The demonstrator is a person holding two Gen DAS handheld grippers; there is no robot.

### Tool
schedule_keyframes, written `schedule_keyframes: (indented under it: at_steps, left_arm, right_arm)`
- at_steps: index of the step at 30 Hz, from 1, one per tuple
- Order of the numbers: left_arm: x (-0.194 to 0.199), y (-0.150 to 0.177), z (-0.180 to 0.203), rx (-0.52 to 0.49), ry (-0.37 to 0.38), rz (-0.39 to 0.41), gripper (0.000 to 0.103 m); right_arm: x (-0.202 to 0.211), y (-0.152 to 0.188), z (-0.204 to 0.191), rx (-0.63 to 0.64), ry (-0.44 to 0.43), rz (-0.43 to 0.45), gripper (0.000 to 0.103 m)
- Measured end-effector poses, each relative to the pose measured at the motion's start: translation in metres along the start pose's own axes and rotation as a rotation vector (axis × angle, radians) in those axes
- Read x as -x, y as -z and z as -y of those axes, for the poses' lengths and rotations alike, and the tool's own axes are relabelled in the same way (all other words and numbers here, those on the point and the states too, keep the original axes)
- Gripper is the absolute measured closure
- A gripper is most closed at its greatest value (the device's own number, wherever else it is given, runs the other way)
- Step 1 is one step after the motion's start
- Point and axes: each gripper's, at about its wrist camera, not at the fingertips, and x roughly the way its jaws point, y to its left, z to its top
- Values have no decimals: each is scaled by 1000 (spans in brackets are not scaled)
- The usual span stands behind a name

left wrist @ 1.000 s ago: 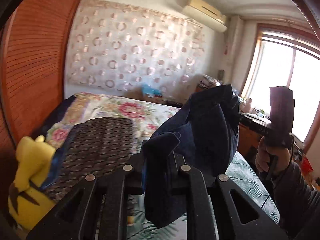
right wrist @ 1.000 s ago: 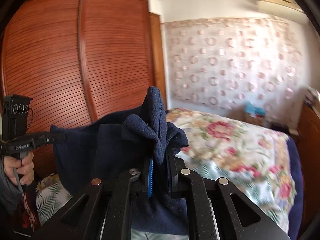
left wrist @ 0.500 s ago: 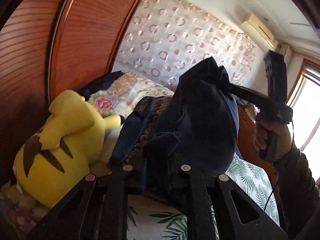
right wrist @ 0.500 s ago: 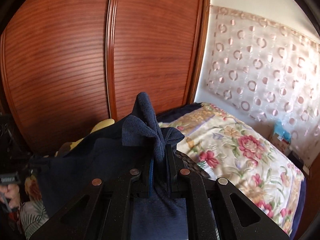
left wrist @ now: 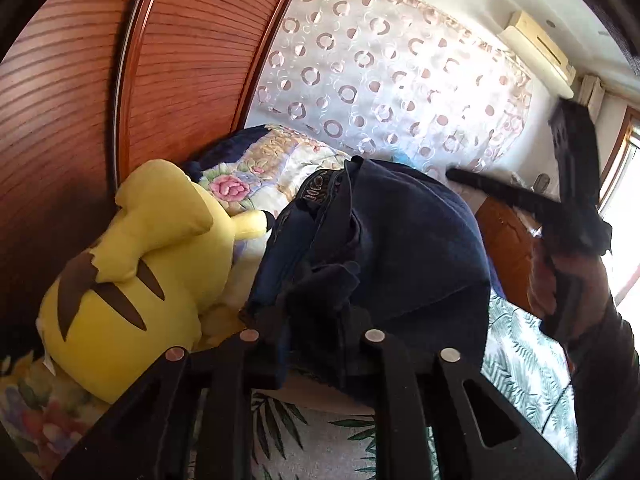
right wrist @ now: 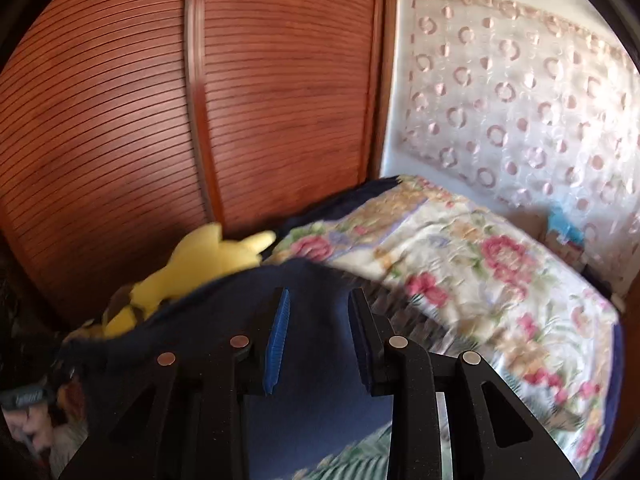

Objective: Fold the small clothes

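A dark navy garment (left wrist: 404, 248) lies bunched on the bed in the left wrist view, over a dark patterned pillow. My left gripper (left wrist: 316, 320) is shut on a fold of it at its near edge. In the right wrist view the same garment (right wrist: 316, 320) lies spread beneath my right gripper (right wrist: 316, 312), whose jaws stand open with the cloth below and between them. The right gripper also shows in the left wrist view (left wrist: 576, 208), held in a hand at the garment's right side.
A yellow plush toy (left wrist: 140, 264) lies left of the garment against the brown slatted wardrobe (right wrist: 240, 100). A floral quilt (right wrist: 480, 272) covers the bed behind. A leaf-print sheet (left wrist: 528, 368) lies in front. A patterned curtain (left wrist: 400, 80) hangs at the back.
Both grippers lowered the garment from mid-air onto the bed near the plush toy. My right gripper opened and let go of its fold.
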Motion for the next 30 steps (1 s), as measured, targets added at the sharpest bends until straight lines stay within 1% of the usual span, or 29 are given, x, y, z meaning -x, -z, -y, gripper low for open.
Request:
schedule_keyframes:
  at_steps: [1, 2, 3, 4, 5, 6, 7, 8, 9, 11, 13, 14, 17, 19, 24, 26, 27, 30]
  left_arm:
    - [1, 0, 1, -17, -14, 3, 79]
    - [1, 0, 3, -25, -22, 6, 72]
    - [3, -1, 3, -40, -33, 14, 68]
    - [5, -2, 4, -47, -35, 21, 59]
    - [6, -3, 5, -55, -37, 29, 54]
    - [10, -4, 6, -67, -44, 38, 49]
    - [12, -6, 6, -73, -47, 46, 36]
    - [15, -7, 7, -80, -47, 56, 25]
    - [20, -8, 10, -96, -49, 69, 23]
    - [24, -8, 15, -134, -66, 80, 22]
    - [30, -8, 24, -180, -98, 91, 21]
    - [31, -8, 26, -186, -100, 93, 21]
    - [35, -7, 33, -197, -100, 97, 21]
    - [39, -5, 41, -221, -92, 102, 21]
    - [48, 5, 61, -275, -68, 109, 21]
    - [52, 10, 73, -295, -52, 109, 21]
    - [53, 12, 77, -304, -44, 107, 21]
    - [57, 18, 92, -333, -18, 103, 21]
  right_arm:
    - [-2, 3, -2, -2, -14, -8, 71]
    - [-3, 11, -1, 2, -25, -14, 71]
    - [-5, 18, -2, 11, -28, -21, 70]
    - [-12, 22, 0, 24, -24, -31, 66]
    - [-16, 25, -1, 32, -14, -35, 65]
    - [-21, 28, 0, 28, -6, -41, 61]
    - [-24, 30, 3, 21, -7, -49, 58]
    - [-32, 32, 3, 26, -2, -57, 58]
    - [-35, 32, 3, 38, 10, -60, 58]
    - [-36, 31, 4, 28, 19, -53, 58]
    - [-28, 27, 8, -9, 4, -49, 57]
    - [-22, 29, 7, -23, 6, -49, 57]
    - [-3, 35, 3, -52, 23, -30, 56]
    - [14, 39, 2, -71, 33, -16, 54]
    - [69, 69, -8, -112, 63, 39, 53]
    - [93, 82, -13, -134, 82, 62, 50]
    - [104, 89, -16, -145, 93, 71, 48]
    - [134, 109, -27, -170, 120, 89, 36]
